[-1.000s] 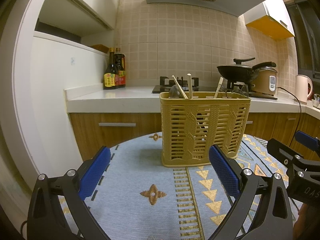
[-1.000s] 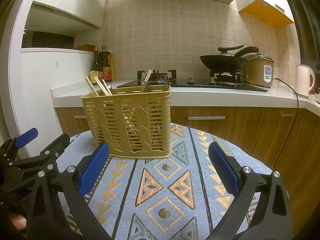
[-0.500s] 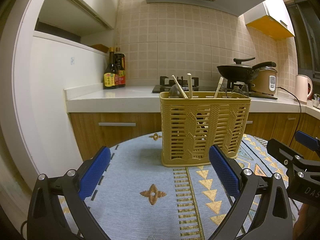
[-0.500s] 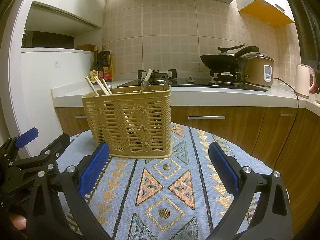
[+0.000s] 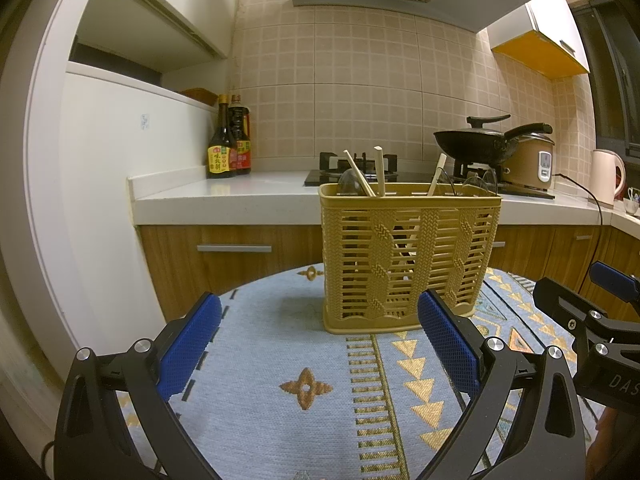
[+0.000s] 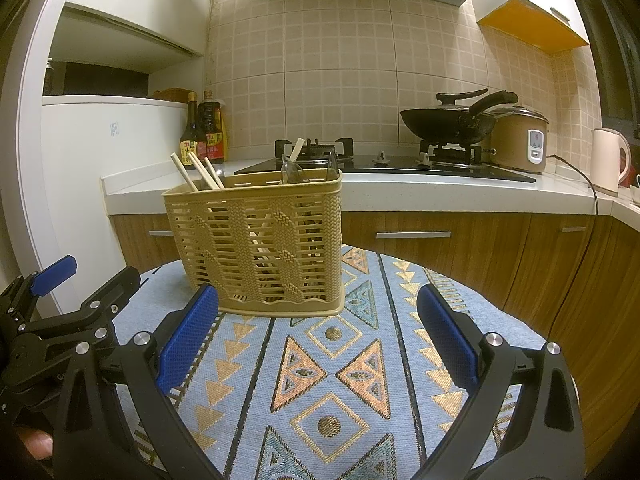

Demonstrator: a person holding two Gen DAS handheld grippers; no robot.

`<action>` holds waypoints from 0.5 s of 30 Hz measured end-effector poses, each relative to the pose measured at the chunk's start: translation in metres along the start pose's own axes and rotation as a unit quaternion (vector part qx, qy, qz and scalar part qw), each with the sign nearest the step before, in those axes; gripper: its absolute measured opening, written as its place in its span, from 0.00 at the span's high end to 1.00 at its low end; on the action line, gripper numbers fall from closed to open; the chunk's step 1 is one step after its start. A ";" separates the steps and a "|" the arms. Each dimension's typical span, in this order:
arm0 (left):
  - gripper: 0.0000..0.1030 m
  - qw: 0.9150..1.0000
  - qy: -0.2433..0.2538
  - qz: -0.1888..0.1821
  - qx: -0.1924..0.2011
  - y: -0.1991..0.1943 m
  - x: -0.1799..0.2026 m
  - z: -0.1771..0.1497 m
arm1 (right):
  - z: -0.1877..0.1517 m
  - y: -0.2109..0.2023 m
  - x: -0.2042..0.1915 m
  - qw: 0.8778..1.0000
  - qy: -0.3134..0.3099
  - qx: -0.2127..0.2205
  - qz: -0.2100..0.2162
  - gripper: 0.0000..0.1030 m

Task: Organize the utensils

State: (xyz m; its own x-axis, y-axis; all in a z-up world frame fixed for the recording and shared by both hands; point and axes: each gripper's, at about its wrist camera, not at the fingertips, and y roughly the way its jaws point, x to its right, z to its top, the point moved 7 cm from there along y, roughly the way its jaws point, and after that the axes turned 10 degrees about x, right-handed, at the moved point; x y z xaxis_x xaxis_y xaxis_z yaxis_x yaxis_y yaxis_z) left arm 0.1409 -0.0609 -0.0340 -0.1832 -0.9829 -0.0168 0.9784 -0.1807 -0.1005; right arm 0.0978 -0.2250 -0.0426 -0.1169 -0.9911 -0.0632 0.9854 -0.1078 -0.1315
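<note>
A tan slatted utensil basket [image 5: 408, 256] stands upright on a round table with a blue patterned cloth [image 5: 280, 380]. It also shows in the right wrist view [image 6: 260, 240]. Wooden chopsticks [image 5: 380, 170] and clear spoon ends [image 5: 476, 182] stick up out of it. My left gripper [image 5: 320, 344] is open and empty, low over the cloth, a little in front of the basket. My right gripper [image 6: 320, 340] is open and empty, in front and to the right of the basket. Each gripper shows at the edge of the other's view.
Behind the table runs a white counter [image 5: 224, 196] with wooden cabinets, two sauce bottles [image 5: 228, 144], a gas hob with a black wok [image 6: 448, 120], a rice cooker [image 6: 520, 140] and a white kettle [image 6: 608, 164]. The table edge curves close behind the basket.
</note>
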 end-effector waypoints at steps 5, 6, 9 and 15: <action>0.07 1.000 0.000 0.000 0.000 0.000 0.000 0.000 | 0.000 0.000 -0.001 1.000 0.000 0.000 0.000 0.08; 0.07 1.000 0.000 0.000 0.000 0.000 0.000 0.000 | 0.000 0.000 -0.001 1.000 0.000 0.000 0.000 0.08; 0.07 1.000 0.001 0.000 0.000 0.000 0.000 0.000 | 0.000 0.000 -0.001 1.000 0.000 0.000 0.000 0.08; 0.07 1.000 0.000 0.000 0.000 0.000 0.000 0.000 | 0.000 0.000 -0.002 1.000 0.001 0.000 0.000 0.08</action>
State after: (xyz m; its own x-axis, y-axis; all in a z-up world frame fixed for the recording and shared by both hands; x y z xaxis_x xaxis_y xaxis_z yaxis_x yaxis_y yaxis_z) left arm 0.1410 -0.0611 -0.0338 -0.1835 -0.9829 -0.0169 0.9783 -0.1809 -0.1014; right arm 0.0982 -0.2234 -0.0424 -0.1162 -0.9911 -0.0643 0.9855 -0.1070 -0.1318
